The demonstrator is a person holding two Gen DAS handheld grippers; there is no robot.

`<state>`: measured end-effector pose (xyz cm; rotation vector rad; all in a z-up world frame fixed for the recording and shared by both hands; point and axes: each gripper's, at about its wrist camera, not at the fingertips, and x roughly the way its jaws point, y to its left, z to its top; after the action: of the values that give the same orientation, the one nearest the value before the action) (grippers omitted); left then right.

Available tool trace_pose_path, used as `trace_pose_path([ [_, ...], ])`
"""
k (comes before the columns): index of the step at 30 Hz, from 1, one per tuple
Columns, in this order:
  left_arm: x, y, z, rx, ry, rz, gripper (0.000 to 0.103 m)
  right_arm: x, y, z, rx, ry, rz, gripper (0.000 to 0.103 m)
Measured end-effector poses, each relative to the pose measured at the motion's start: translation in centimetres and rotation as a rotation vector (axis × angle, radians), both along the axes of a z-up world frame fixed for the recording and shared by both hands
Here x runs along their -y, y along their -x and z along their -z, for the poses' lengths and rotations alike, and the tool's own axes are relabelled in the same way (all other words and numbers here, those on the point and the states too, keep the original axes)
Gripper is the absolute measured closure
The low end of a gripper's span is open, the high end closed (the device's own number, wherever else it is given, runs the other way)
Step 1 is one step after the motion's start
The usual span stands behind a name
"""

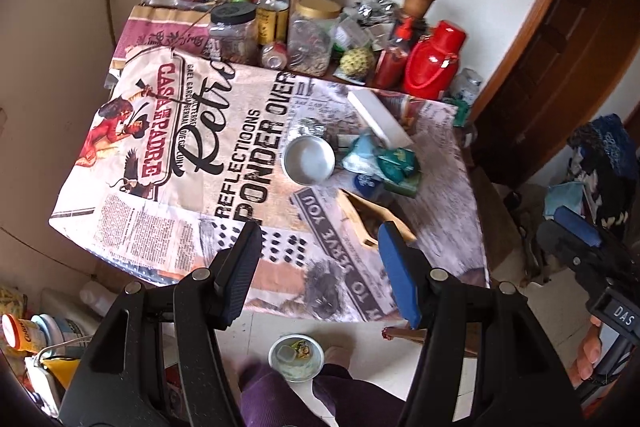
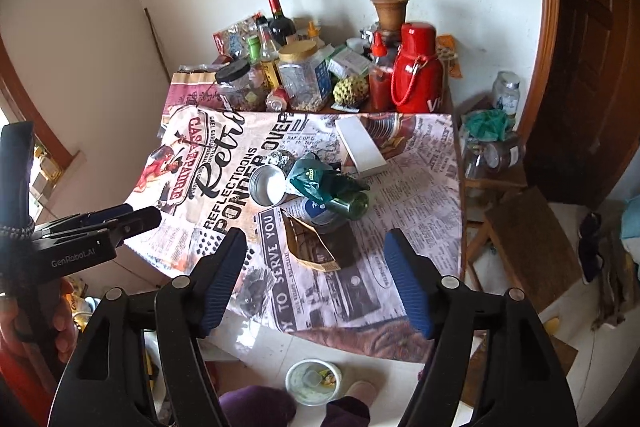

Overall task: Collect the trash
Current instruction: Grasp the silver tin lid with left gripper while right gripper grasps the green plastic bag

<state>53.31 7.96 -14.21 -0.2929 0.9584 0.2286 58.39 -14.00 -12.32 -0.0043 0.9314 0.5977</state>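
Observation:
A heap of trash lies mid-table on the newspaper-print cloth [image 1: 192,227]: a metal bowl [image 1: 308,159] [image 2: 269,185], a foil ball [image 1: 307,127], crumpled teal wrappers [image 1: 384,159] [image 2: 312,177], a green bottle [image 2: 348,205], a torn brown paper bag [image 1: 364,217] [image 2: 310,243] and a white box [image 1: 378,119] [image 2: 360,145]. On the floor below stands a small white tub [image 1: 296,357] [image 2: 314,381] with scraps in it. My left gripper [image 1: 320,233] hovers open over the table's near edge, empty. My right gripper [image 2: 316,237] is open too, just short of the paper bag.
Bottles, jars and a red thermos [image 1: 434,63] [image 2: 416,71] crowd the table's far edge by the wall. A wooden stool [image 2: 528,243] and a low shelf with jars stand to the right, near a dark door. A person's purple-trousered legs [image 1: 280,399] are beside the tub.

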Motion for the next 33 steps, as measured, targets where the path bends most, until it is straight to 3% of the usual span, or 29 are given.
trace_pose_path([
  [5,-3.0,-3.3,1.9,-0.038,0.012,0.025,0.044,-2.0,-2.5,1.4,-0.038,0.011,0.034,0.030],
  [15,-8.4,-11.6,7.4,-0.151,0.085,0.217,0.044,-6.9,-7.4,4.8,-0.168,0.000,0.220,0.030],
  [25,-9.8,-16.4,14.2,-0.243,0.144,0.280,0.044,-7.8,-11.1,9.7,-0.289,0.005,0.369,0.030],
  [29,-10.1,-17.2,16.1,-0.257,0.198,0.270,0.059,-7.7,-11.8,11.3,-0.329,0.001,0.385,0.032],
  [31,-10.2,-17.5,16.6,-0.248,0.230,0.264,0.064,-7.7,-12.0,11.6,-0.324,0.007,0.382,0.043],
  [33,-10.1,-17.8,16.9,-0.244,0.226,0.262,0.074,-7.9,-12.2,11.8,-0.324,0.006,0.358,0.046],
])
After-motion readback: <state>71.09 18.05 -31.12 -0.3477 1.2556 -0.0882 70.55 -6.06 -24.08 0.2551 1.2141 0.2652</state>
